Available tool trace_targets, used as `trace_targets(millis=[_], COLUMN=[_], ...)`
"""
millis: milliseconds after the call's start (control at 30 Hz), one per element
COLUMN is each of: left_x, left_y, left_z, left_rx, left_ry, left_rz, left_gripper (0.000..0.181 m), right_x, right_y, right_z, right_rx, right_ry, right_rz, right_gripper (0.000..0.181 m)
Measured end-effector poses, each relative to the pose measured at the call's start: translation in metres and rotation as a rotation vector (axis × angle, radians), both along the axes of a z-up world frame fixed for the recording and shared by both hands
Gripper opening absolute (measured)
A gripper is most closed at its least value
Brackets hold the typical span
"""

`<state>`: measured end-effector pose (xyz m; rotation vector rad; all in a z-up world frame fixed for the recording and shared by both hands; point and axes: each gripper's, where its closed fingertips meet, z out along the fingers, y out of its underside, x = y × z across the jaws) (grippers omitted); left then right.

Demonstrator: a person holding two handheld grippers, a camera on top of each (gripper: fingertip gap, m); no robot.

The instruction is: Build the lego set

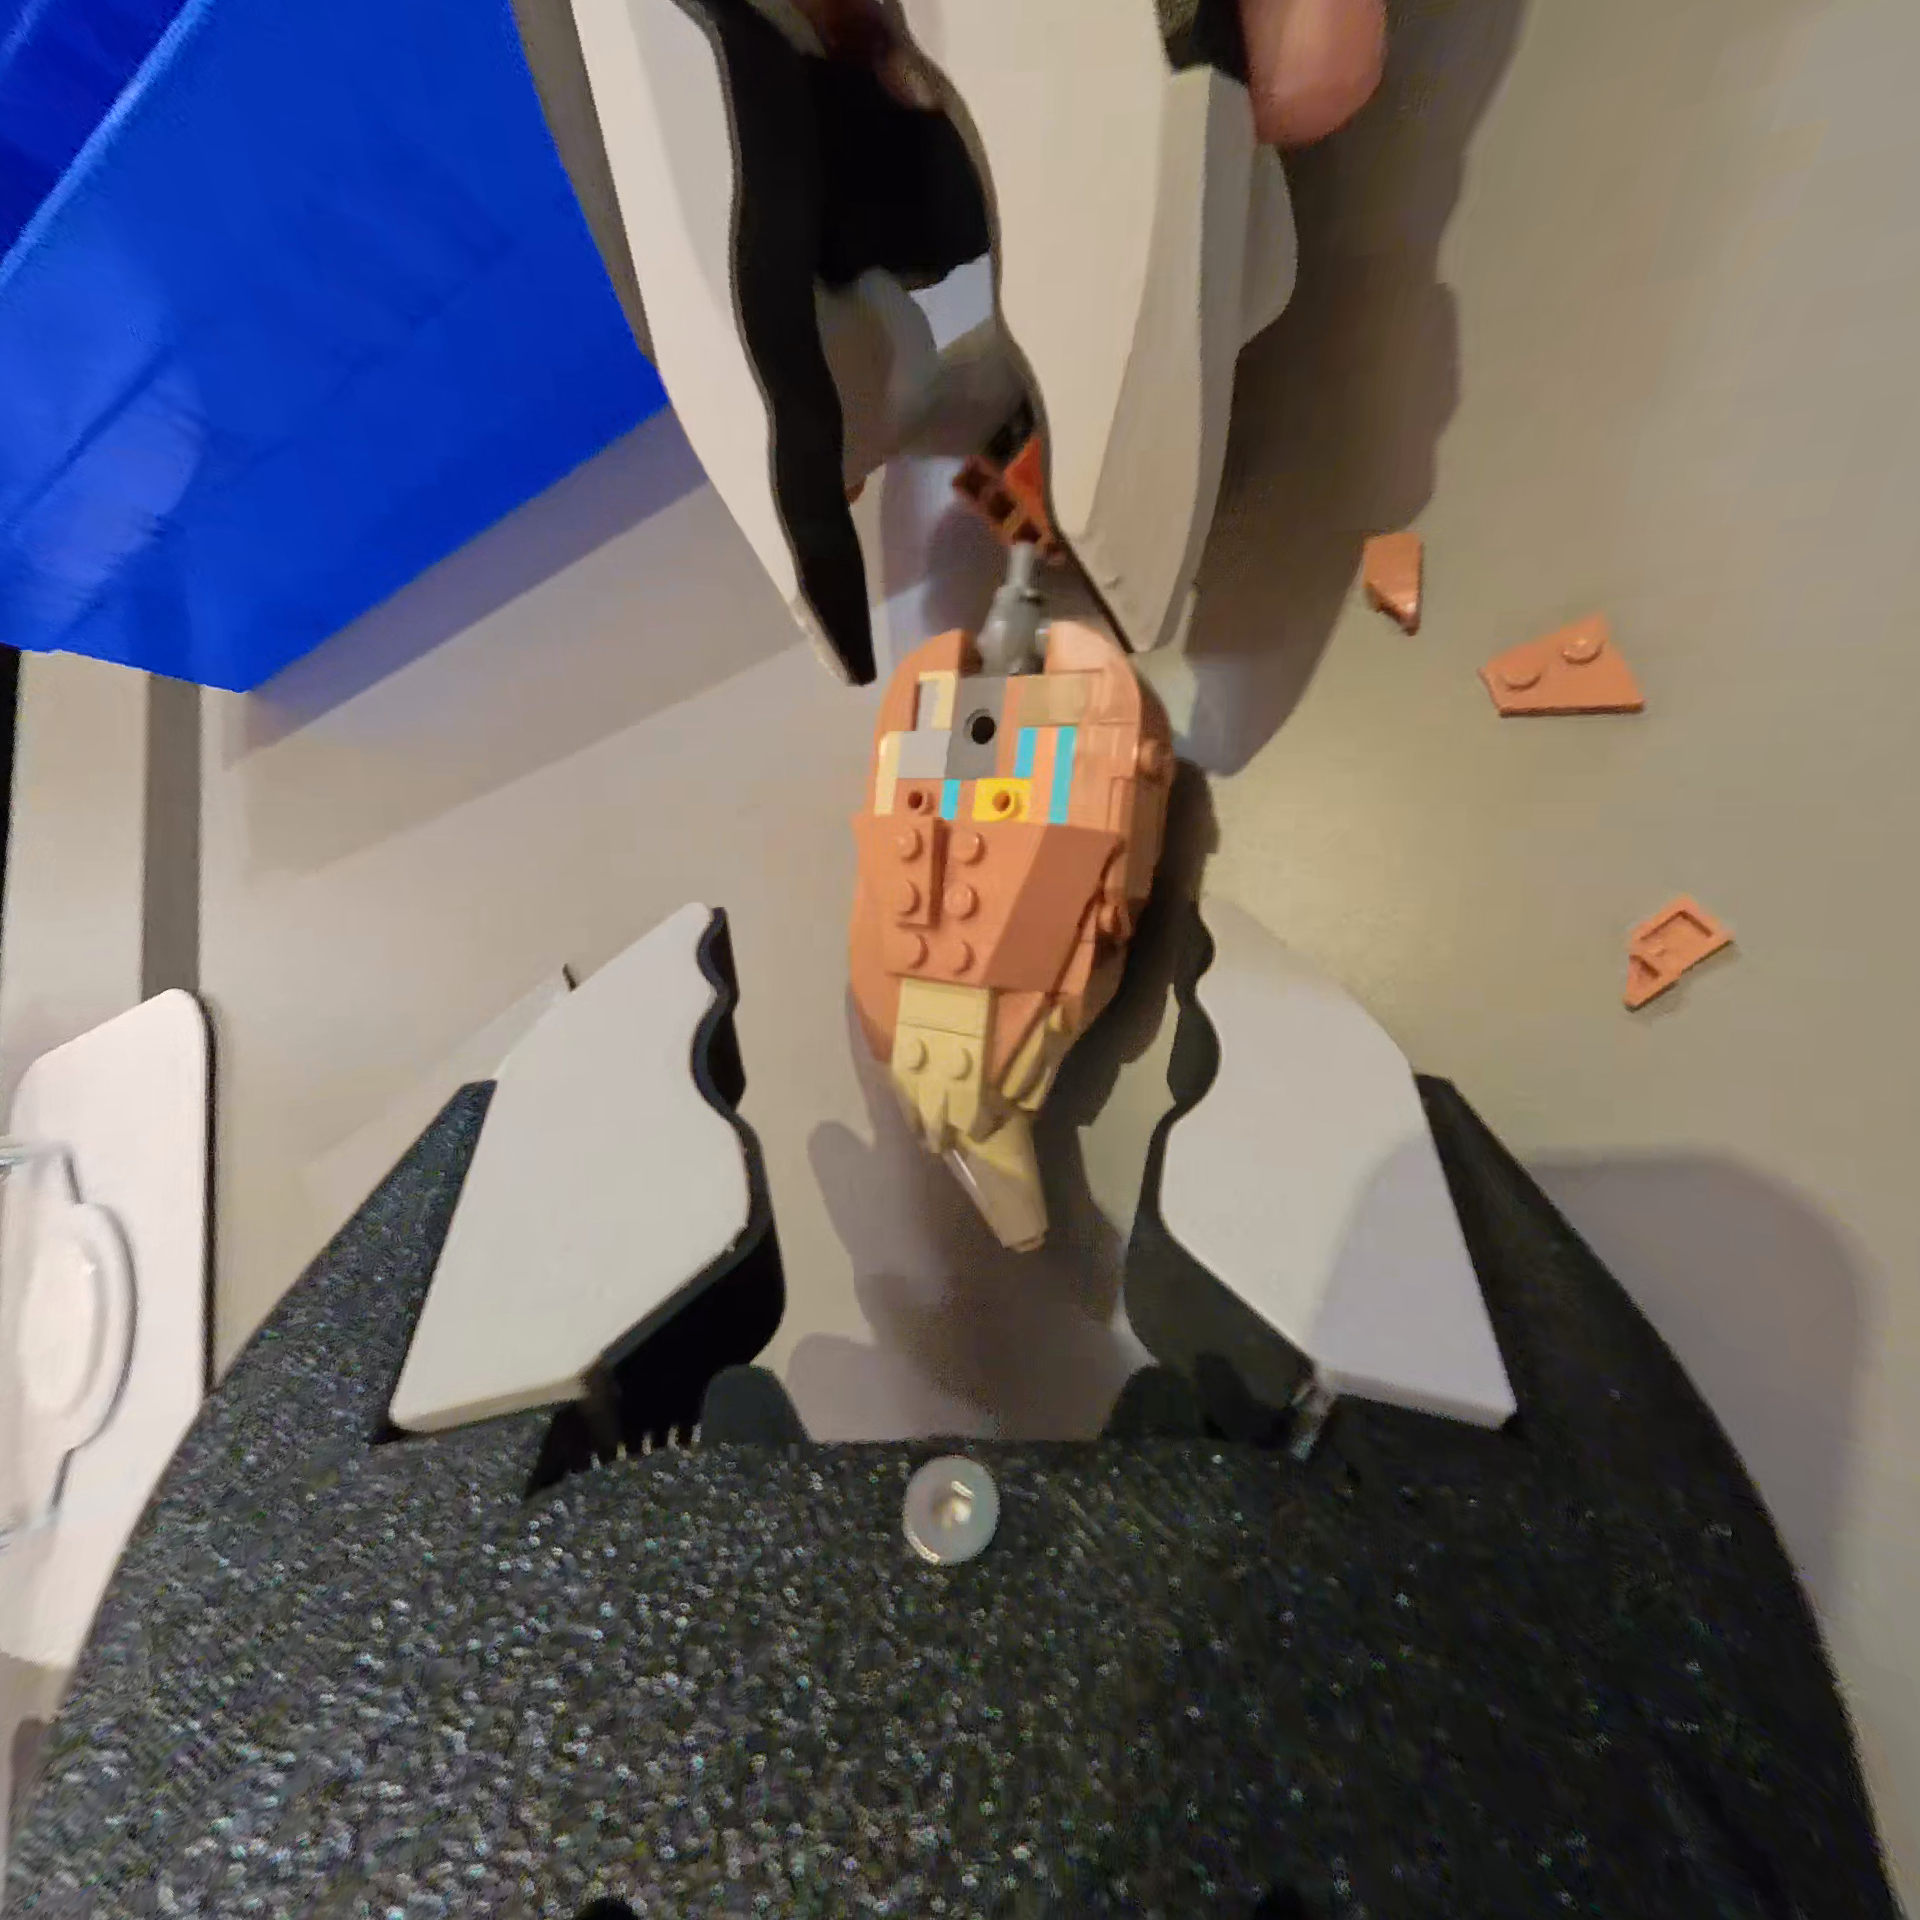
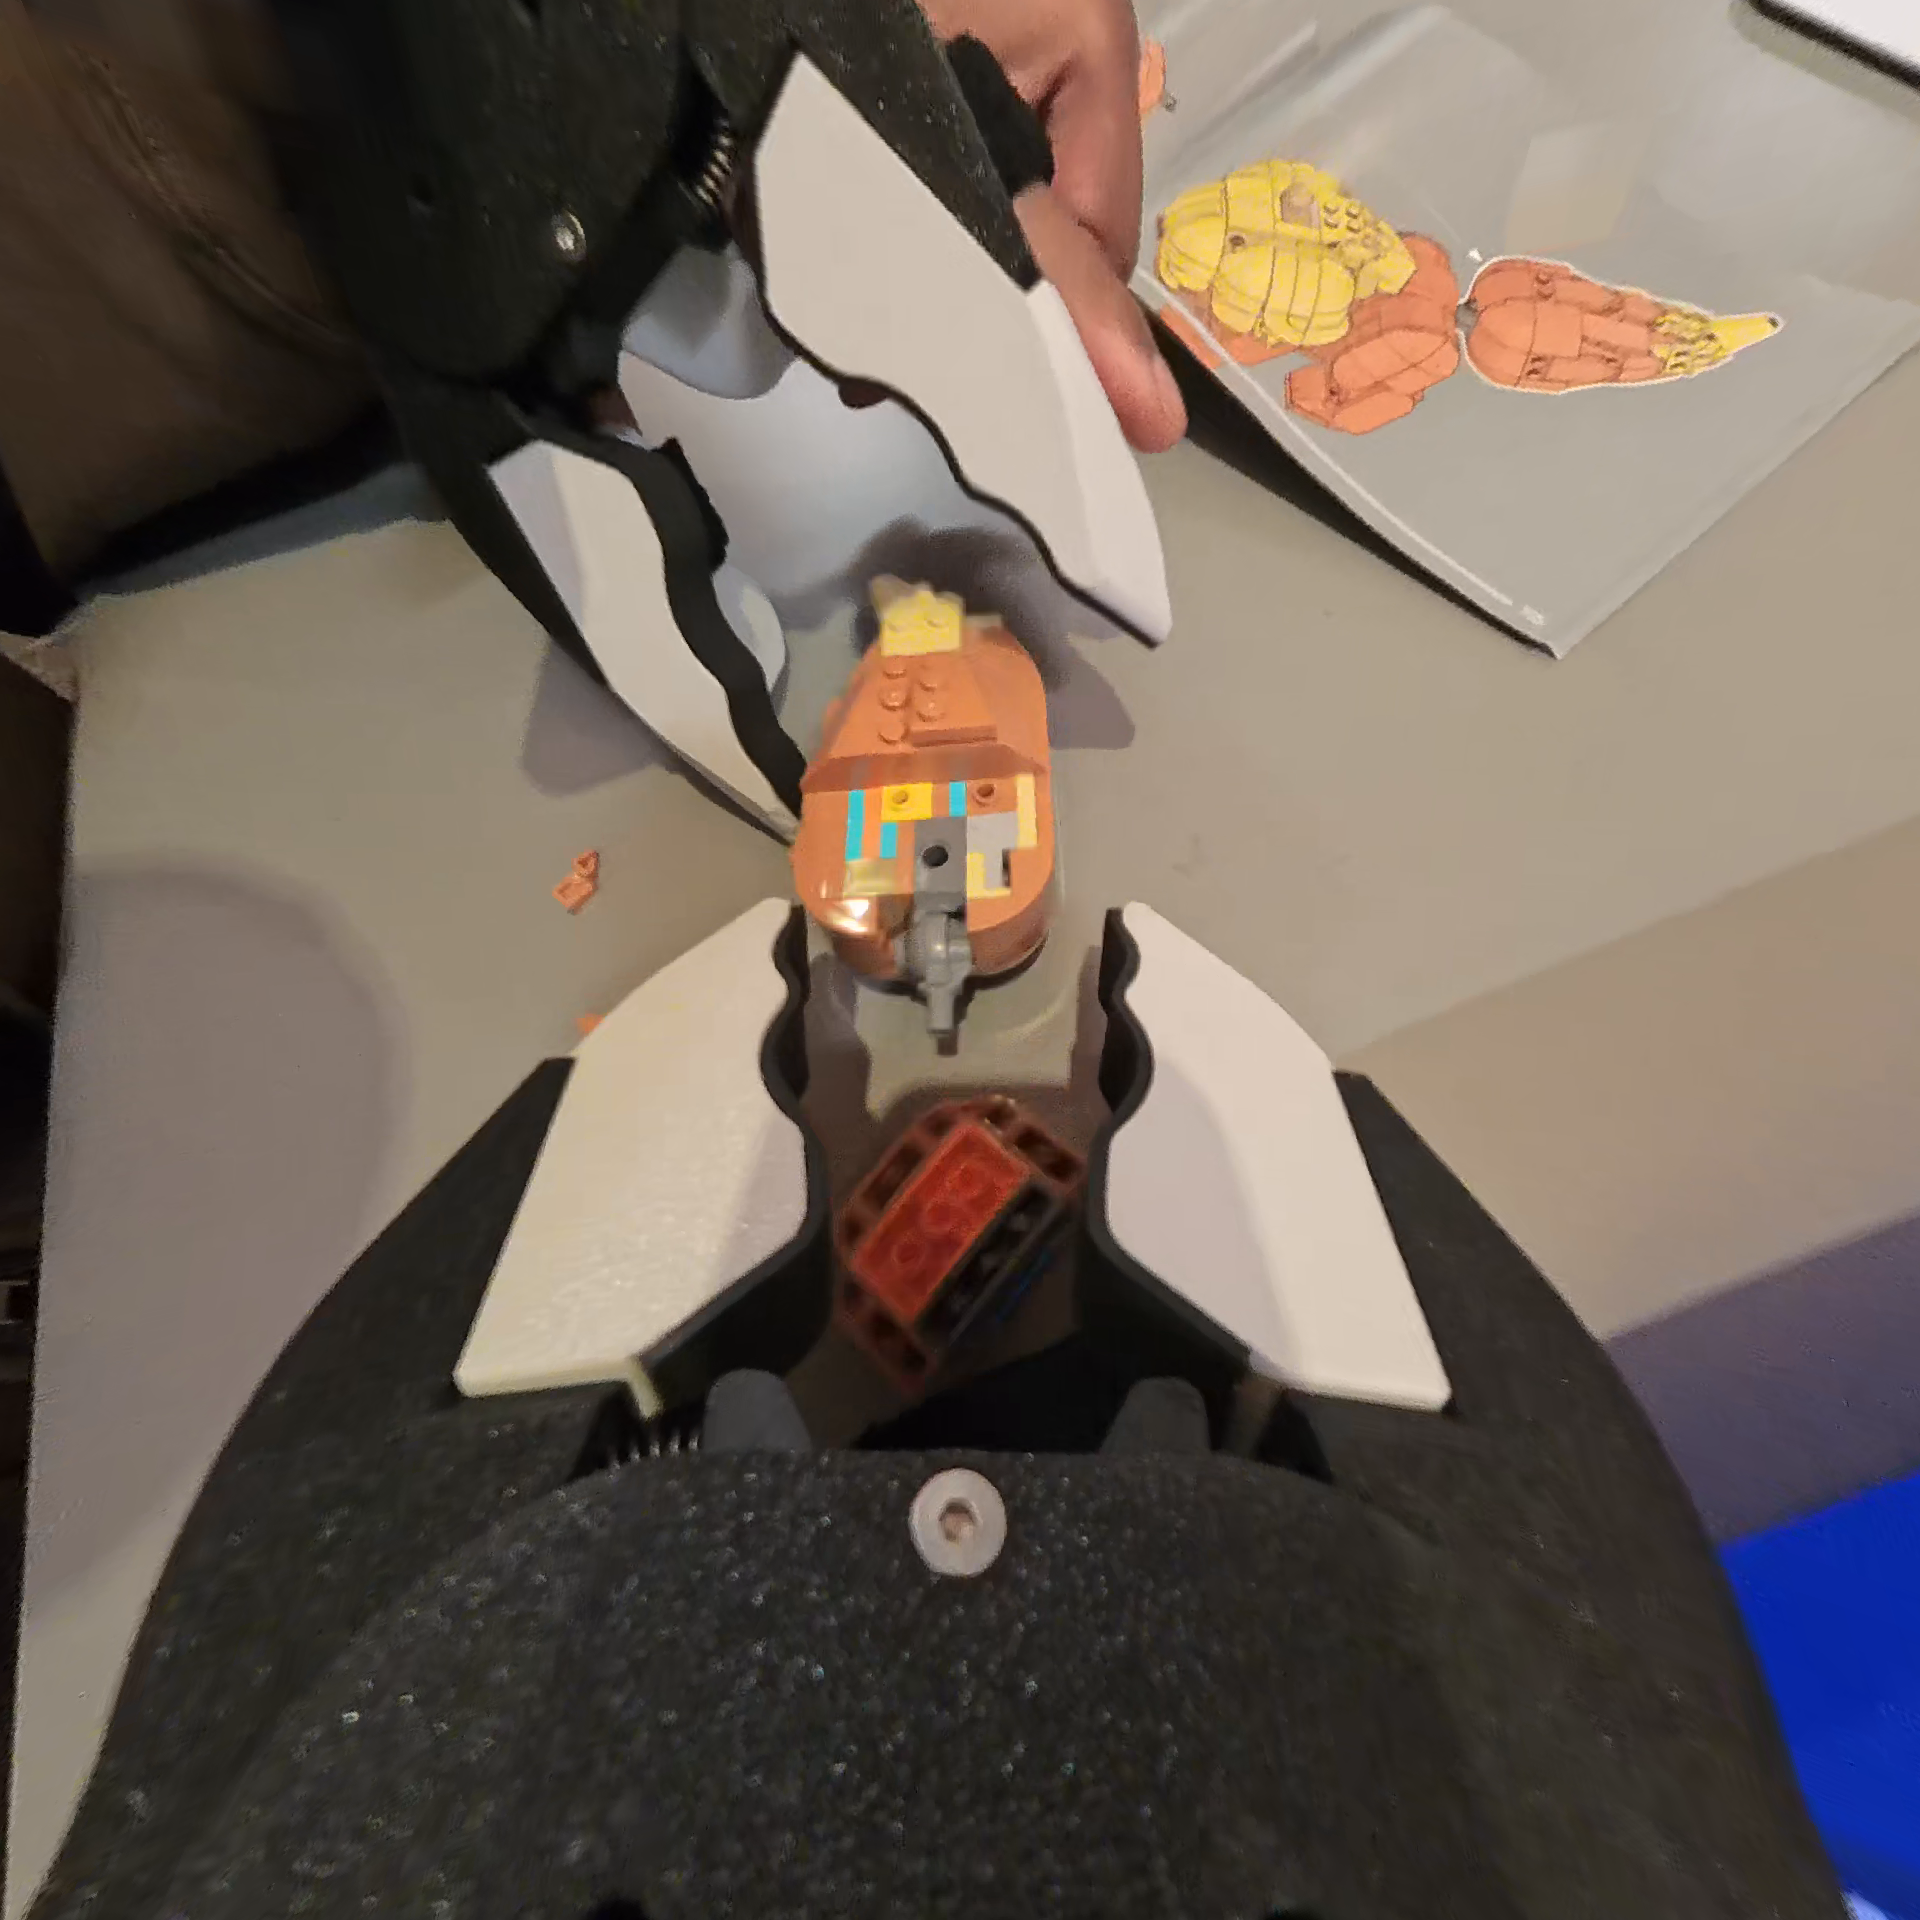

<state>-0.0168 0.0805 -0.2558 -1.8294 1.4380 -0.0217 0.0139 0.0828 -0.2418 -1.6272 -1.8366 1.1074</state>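
Observation:
The lego model point(image 1: 997, 883), an orange-brown body with a tan tail and a grey joint pin point(image 1: 1016, 613) at its other end, lies on the grey table. My left gripper point(image 1: 956, 935) is open, with one finger on each side of the model's tail half. My right gripper point(image 2: 956, 914) faces it from the far side. It is shut on a dark orange brick piece point(image 2: 961, 1236) held deep between its fingers, just short of the grey pin point(image 2: 940, 961). That piece also shows in the left wrist view point(image 1: 1003, 499). In the right wrist view the left gripper point(image 2: 971, 722) straddles the model point(image 2: 925, 831).
A blue bin point(image 1: 260, 312) stands at the far left. Loose orange wedge plates point(image 1: 1558, 675) lie right of the model, and a small orange piece point(image 2: 577, 883) lies on its other side. An open instruction booklet point(image 2: 1558, 447) lies beyond. A white card point(image 1: 104, 1247) sits at the left edge. Some 4 cm of space lies between my two pairs of fingers. From either gripper's tips it is about 35 cm to the white card point(image 1: 104, 1247).

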Motion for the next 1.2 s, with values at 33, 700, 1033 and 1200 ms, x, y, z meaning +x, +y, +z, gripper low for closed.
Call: trace_targets(millis=[33, 700, 1033, 1200], left_x=[0.001, 0.005, 0.041, 0.062], left_y=[-0.001, -0.009, -0.032, -0.047], left_z=[0.0, 0.008, 0.052, 0.066], left_rx=[-0.01, -0.129, -0.144, -0.301], left_ry=[-0.004, -0.042, -0.38, -0.648], left_rz=[-0.01, 0.028, 0.241, 0.382], left_gripper=[0.082, 0.083, 0.077, 0.07], right_x=[0.002, 0.081, 0.06, 0.056], right_y=[0.001, 0.005, 0.006, 0.007], right_z=[-0.001, -0.021, -0.026, -0.005], right_rx=[0.009, 0.061, 0.136, 0.349], right_ry=[-0.008, -0.155, -0.162, 0.023], right_rz=[-0.002, -0.244, -0.315, -0.213], right_gripper=[0.057, 0.063, 0.051, 0.05])
